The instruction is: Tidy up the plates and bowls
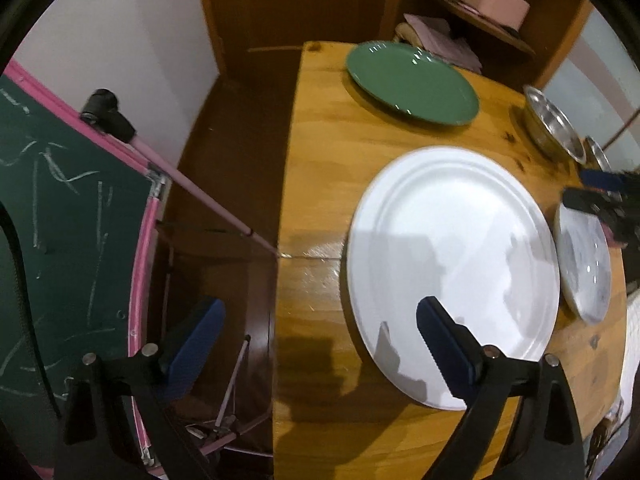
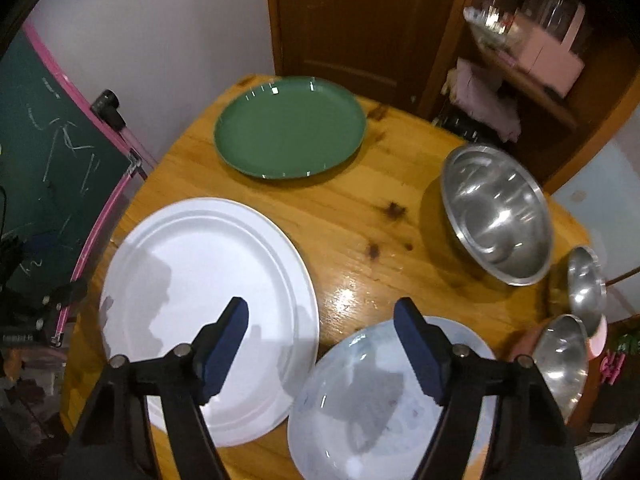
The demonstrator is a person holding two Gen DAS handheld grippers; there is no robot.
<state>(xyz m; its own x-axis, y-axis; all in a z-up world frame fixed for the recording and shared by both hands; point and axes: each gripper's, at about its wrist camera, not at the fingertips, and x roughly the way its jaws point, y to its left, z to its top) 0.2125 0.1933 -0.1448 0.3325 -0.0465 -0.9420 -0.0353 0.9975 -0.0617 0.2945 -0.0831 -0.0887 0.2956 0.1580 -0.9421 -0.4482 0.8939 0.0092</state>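
Fingers of the left gripper (image 1: 316, 340), blue-padded on black arms, stand wide apart in the left wrist view, with nothing between them. One finger hangs beyond the left edge of the wooden table (image 1: 320, 184), over the dark floor; the other sits above the near rim of the large round white plate (image 1: 448, 264). Whether that pad touches the plate cannot be told. The round green plate (image 1: 412, 82) lies at the far end of the table, apart from the white one. A large steel bowl (image 1: 554, 128) stands at the right edge, and a smaller pale bluish-white plate (image 1: 584, 264) lies just beside the white plate on its right. The right gripper (image 1: 600, 200) shows blurred above that smaller plate. A green chalkboard with a pink frame (image 1: 60, 208) stands left of the table.

Right wrist view: the right gripper (image 2: 322, 344) has its fingers moderately apart and gripping nothing. One pad sits over the white plate (image 2: 192, 280), the other over the far rim of the pale bluish-white plate (image 2: 376, 412); the two plates' adjoining edges lie below the gap. Contact cannot be told. The green plate (image 2: 290, 130) sits at the far side. The large steel bowl (image 2: 496, 212) stands to the right, with two smaller steel bowls (image 2: 586, 284) (image 2: 560, 360) near the table's right edge. A wooden door (image 2: 360, 12) and shelf unit (image 2: 532, 80) stand behind.
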